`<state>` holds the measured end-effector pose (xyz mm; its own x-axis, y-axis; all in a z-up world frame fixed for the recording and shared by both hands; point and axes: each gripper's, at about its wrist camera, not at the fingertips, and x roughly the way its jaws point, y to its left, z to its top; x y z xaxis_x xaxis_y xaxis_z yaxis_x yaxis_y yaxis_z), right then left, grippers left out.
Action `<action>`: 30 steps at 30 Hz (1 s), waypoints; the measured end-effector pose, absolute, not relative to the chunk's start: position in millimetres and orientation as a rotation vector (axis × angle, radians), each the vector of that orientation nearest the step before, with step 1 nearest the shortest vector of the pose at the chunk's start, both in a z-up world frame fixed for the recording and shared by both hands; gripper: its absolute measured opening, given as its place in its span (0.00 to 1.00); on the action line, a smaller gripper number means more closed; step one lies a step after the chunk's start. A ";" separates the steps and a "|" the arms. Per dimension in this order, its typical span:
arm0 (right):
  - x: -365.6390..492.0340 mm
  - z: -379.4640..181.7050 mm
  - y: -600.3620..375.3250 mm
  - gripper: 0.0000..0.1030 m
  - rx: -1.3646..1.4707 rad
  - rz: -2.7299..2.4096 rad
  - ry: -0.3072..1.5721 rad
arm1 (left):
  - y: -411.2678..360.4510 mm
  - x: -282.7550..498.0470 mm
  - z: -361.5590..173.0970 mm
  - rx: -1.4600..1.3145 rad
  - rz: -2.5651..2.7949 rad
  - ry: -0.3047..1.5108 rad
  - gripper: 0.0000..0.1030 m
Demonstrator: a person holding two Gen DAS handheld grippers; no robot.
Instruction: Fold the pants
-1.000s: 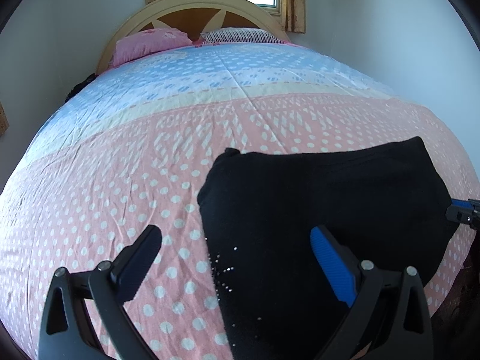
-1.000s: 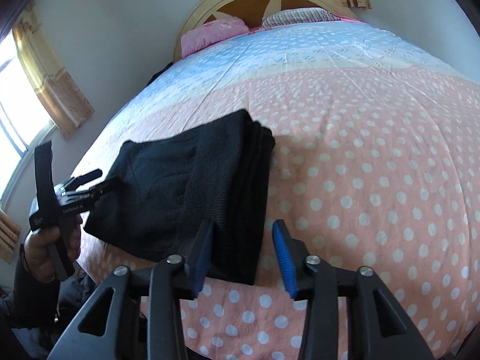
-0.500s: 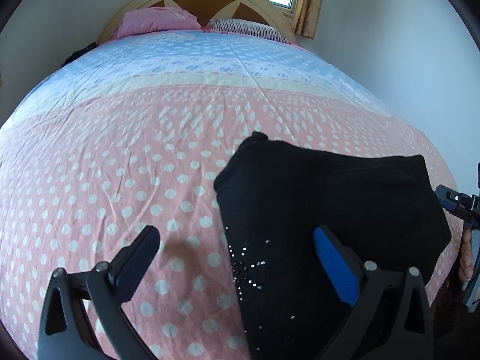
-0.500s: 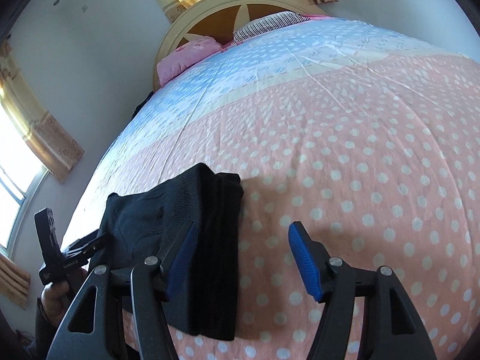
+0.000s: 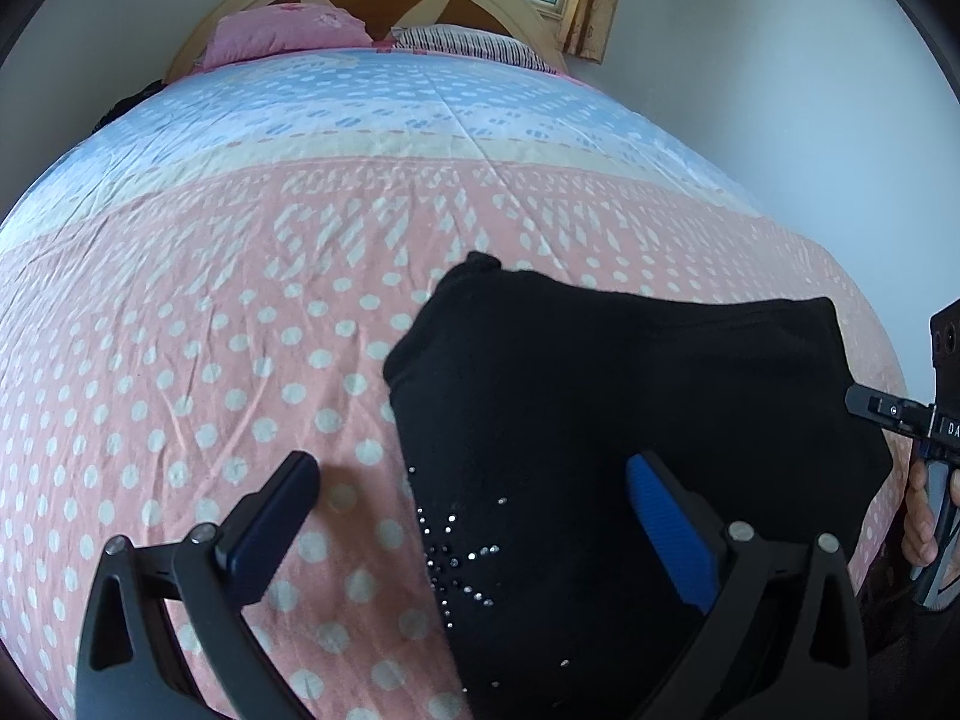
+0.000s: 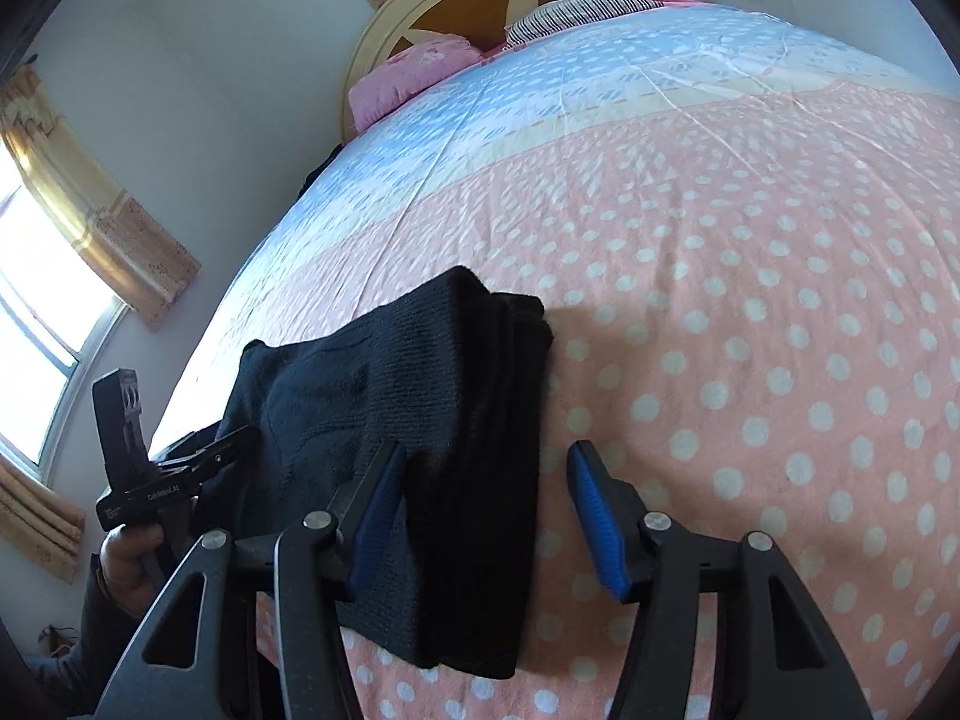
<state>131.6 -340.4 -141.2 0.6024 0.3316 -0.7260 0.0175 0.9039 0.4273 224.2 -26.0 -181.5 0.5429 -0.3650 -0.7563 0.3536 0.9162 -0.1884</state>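
Left gripper (image 5: 474,516) and right gripper (image 6: 486,504) both hover, fingers spread apart.

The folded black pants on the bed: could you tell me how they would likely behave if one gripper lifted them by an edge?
The black pants look like soft knit, so they would probably droop. Their stacked layers lie loose and would likely slide apart.

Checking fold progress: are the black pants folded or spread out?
Folded. The black pants lie as a compact stack on the bed, layered edges showing along one side; both grippers' jaws are open, holding nothing.
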 end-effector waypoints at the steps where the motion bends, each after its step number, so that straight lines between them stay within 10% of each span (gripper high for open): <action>1: 132.1 -143.0 -341.8 0.49 0.438 0.189 0.911 | -27.8 224.6 -181.7 -0.007 -0.430 0.901 1.00; 8: 132.8 -149.9 -340.7 0.39 0.507 0.218 0.895 | -31.4 225.7 -182.4 0.014 -0.448 0.895 0.96; 30: 121.1 -129.4 -318.1 0.25 0.378 0.181 0.822 | -47.6 205.2 -170.5 0.090 -0.496 0.812 0.32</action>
